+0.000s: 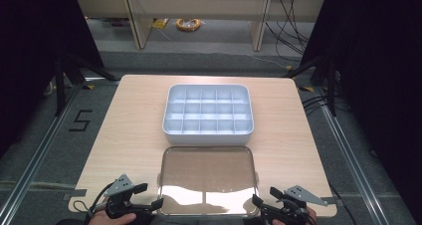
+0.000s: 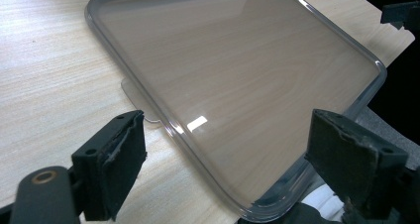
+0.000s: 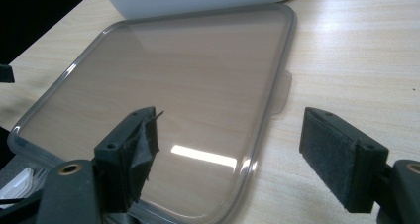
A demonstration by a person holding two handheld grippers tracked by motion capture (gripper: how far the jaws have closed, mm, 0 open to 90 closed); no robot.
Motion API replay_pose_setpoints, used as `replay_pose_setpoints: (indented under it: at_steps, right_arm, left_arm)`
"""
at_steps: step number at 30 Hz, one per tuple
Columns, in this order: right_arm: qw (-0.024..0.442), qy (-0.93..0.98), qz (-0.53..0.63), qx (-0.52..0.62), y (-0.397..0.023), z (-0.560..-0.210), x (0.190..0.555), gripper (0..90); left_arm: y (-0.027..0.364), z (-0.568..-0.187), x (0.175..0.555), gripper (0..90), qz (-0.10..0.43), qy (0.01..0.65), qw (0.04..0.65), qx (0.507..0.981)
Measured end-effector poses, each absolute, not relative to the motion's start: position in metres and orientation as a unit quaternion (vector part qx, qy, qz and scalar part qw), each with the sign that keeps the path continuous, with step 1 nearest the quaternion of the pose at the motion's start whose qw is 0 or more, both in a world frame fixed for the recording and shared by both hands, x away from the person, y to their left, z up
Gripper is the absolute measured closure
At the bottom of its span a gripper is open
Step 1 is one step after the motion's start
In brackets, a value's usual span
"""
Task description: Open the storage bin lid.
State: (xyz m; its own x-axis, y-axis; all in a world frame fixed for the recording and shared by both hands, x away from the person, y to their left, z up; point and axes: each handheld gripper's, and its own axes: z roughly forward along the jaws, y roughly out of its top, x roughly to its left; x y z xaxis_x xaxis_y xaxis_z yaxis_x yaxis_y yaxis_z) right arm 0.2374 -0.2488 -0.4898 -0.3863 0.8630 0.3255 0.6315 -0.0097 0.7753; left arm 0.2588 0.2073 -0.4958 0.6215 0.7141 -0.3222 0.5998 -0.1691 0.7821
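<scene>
One clear lid (image 1: 207, 177) lies near one white divided tray (image 1: 207, 110). Left gripper (image 1: 149, 197) and right gripper (image 1: 263, 197) gape wide, empty; the gripper views reveal the lid's side tabs (image 2: 132, 92).

L gripper (image 1: 152, 196) low at near-left, held in a hand (image 1: 115, 217), jaws wide apart, aimed fwd and inward. R gripper (image 1: 263, 197) mirrors it at near-right, hand (image 1: 309, 214) behind it, jaws also wide apart. Both level w/ each other, well apart.
</scene>
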Motion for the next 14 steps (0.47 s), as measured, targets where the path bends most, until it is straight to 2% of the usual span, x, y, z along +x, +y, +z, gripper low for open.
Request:
replay_pose_setpoints:
  at_steps: [3, 14]
  right_arm:
    - [0.111, 0.687, 0.467, 0.546, -0.2472, -0.4915, 0.2383, 23.8]
    - [0.12, 0.689, 0.462, 0.545, -0.2492, -0.4924, 0.2394, 23.7]
  left_arm:
    - [0.2076, -0.4962, 0.2593, 14.7, 0.057, 0.431, 0.478, 0.763]
    - [0.2069, -0.4972, 0.2593, 14.7, 0.059, 0.432, 0.479, 0.762]
